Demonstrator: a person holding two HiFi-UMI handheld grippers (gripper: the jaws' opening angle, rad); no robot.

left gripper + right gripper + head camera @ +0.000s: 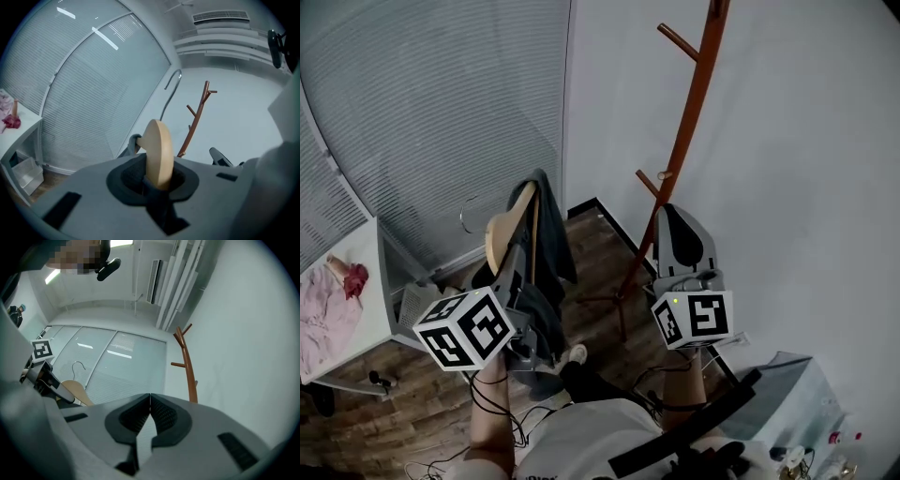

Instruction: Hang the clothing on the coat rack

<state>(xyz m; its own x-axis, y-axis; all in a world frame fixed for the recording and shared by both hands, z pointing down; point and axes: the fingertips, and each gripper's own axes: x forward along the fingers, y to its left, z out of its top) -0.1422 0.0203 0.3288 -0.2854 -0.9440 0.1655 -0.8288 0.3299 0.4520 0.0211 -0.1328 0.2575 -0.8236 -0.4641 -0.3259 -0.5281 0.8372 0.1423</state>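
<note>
1 wooden hanger (159,145) clamped in left tongs (157,180); right tongs (150,401) closed.

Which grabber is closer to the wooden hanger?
Left. The left gripper is clamped on the wooden hanger, which carries the dark clothing. The right gripper is shut and empty, off to the hanger's right, not touching it.

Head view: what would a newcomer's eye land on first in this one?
First, the wooden hanger with a dark garment draped over it, gripped in the left tool at centre left. Next, the tall brown coat rack against the white wall at upper right, its visible pegs bare. The right tool, near the rack's base, is shut and empty.
</note>
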